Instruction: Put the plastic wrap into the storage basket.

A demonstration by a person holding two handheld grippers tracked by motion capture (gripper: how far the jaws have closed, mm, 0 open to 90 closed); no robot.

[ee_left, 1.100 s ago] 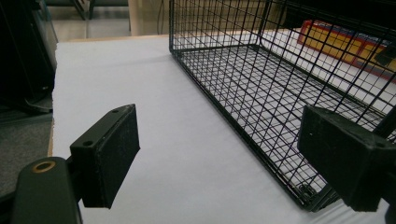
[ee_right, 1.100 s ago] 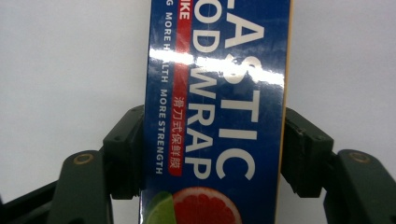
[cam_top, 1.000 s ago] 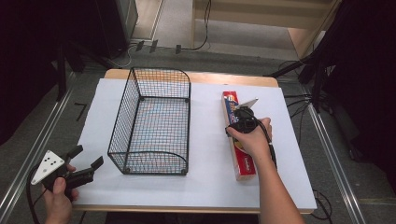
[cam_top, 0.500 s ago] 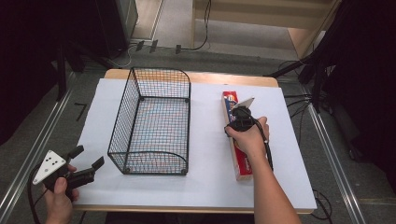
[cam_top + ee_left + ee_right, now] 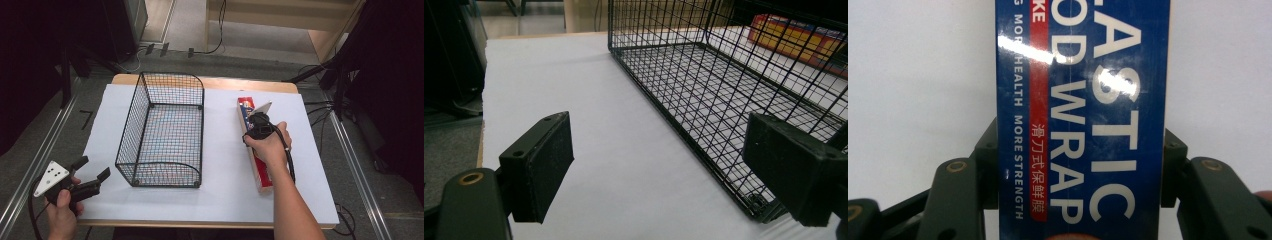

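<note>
A long blue and red plastic wrap box (image 5: 261,172) lies lengthwise on the white table sheet, right of the basket. My right gripper (image 5: 256,131) points down onto its far half. In the right gripper view its jaws have just been closing, and the pads (image 5: 988,150) now press both long sides of the box (image 5: 1083,100). A black wire basket (image 5: 172,75) stands mid-table with nothing in it. My left gripper (image 5: 94,168) is held at the table's near left corner, open, with nothing between its pads (image 5: 541,160). It faces the basket's near corner (image 5: 704,100).
The white sheet (image 5: 225,190) covers a wooden table. Metal rails run along the floor on both sides. Cables lie on the floor beyond the far edge, and dark stands rise at the back left and right.
</note>
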